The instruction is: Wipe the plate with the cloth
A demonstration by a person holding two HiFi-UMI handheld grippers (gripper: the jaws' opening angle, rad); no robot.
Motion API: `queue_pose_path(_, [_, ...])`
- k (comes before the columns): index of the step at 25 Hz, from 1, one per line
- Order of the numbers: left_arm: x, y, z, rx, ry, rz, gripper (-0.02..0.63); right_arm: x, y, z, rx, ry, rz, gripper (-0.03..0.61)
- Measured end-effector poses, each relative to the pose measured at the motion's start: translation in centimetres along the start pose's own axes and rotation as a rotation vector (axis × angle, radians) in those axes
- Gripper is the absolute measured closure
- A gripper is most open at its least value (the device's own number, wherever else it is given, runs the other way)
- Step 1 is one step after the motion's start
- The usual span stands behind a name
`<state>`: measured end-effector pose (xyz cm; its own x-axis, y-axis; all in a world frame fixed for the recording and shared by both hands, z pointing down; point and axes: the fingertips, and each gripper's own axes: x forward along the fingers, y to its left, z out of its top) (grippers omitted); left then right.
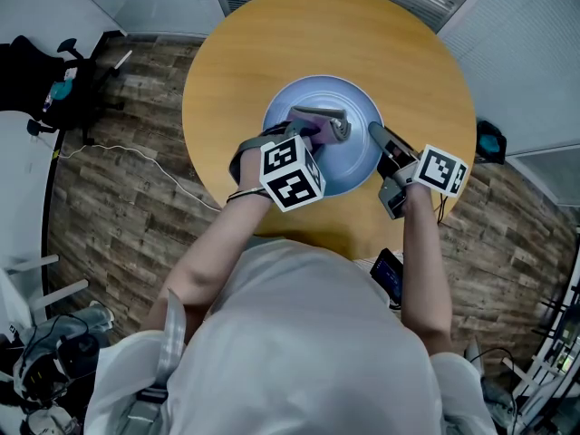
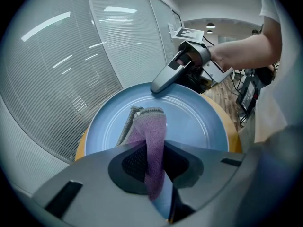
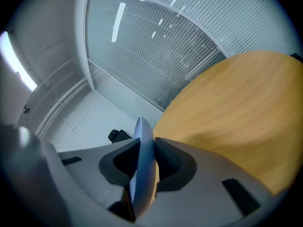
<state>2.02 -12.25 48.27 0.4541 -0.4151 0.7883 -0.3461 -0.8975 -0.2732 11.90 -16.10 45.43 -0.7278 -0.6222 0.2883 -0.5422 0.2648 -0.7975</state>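
A pale blue plate point(image 1: 353, 107) is tilted above the round wooden table point(image 1: 236, 71). My right gripper point(image 1: 373, 132) is shut on its right rim; in the right gripper view the plate's edge point(image 3: 143, 167) stands between the pads. My left gripper point(image 1: 326, 132) is shut on a purple and grey cloth point(image 1: 317, 123), which rests on the plate's face. From the left gripper view the cloth point(image 2: 150, 141) runs out of the jaws onto the plate point(image 2: 199, 122), and the right gripper point(image 2: 163, 83) pinches the far rim.
The table's edge point(image 3: 246, 108) lies past the plate. A phone point(image 1: 388, 275) lies at the table's near edge. Dark chair and cables point(image 1: 54, 80) stand on the wood floor at the left. Blinds point(image 2: 57, 65) line the walls.
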Motion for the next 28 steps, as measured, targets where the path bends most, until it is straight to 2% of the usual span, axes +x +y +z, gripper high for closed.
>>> queue_pose_path(5, [0.3, -1.2, 1.6, 0.044, -0.016, -0.019, 0.543, -0.1, -0.6, -0.1, 0.006, 0.003, -0.037, 0.489])
queue_pose_path(8, [0.4, -2.2, 2.5, 0.075, -0.026, -0.034, 0.545, 0.1, 0.0, -0.1, 0.004, 0.000, -0.002, 0.489])
queue_pose_path(14, [0.6, -4.2, 3.9, 0.134, -0.044, -0.065, 0.543, 0.4, 0.3, -0.4, 0.004, 0.011, 0.003, 0.489])
queue_pose_path(16, [0.7, -4.7, 4.0, 0.174, -0.040, -0.067, 0.545, 0.2, 0.0, -0.5, 0.005, 0.016, -0.012, 0.489])
queue_pose_path(22, [0.9, -5.8, 3.7, 0.310, -0.025, -0.067, 0.545, 0.2, -0.1, -0.8, 0.010, 0.031, 0.023, 0.489])
queue_pose_path(28, [0.7, -5.5, 3.0, 0.319, -0.021, -0.047, 0.545, 0.0, 0.0, -0.7, 0.015, 0.029, 0.025, 0.488])
